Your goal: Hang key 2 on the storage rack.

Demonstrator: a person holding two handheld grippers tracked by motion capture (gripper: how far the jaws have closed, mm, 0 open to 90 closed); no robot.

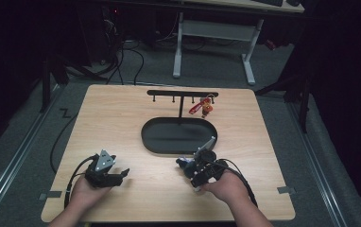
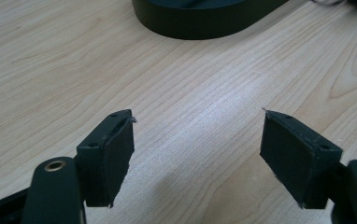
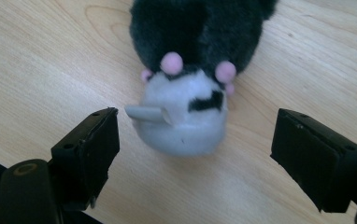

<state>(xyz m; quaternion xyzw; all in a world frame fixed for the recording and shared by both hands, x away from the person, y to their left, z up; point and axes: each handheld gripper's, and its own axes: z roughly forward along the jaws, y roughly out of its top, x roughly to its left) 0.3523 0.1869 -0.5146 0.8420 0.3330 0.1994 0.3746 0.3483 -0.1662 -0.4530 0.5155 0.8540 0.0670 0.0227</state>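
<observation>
The small black-and-white plush toy with pink pompoms [image 3: 186, 88] lies on the light wooden surface [image 1: 136, 118] just ahead of the right hand-held gripper [image 3: 193, 149], near the black oval tray [image 1: 150, 142]. It looks soft, light and compressible: grip across the pale body, not the short grey tab. Both the right and left hand-held gripper [image 2: 197, 154] stand wide open and empty; open surface surrounds the toy, with the near edge close.

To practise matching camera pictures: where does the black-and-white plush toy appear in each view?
High view: the plush toy lies right of centre, just below the near rim of the black oval tray.
Right gripper view: the plush toy sits at upper centre, ahead of the open jaws.
Left gripper view: the tray wall at top, bare wood below.
Shared landmark: the wood-grain tabletop.
</observation>
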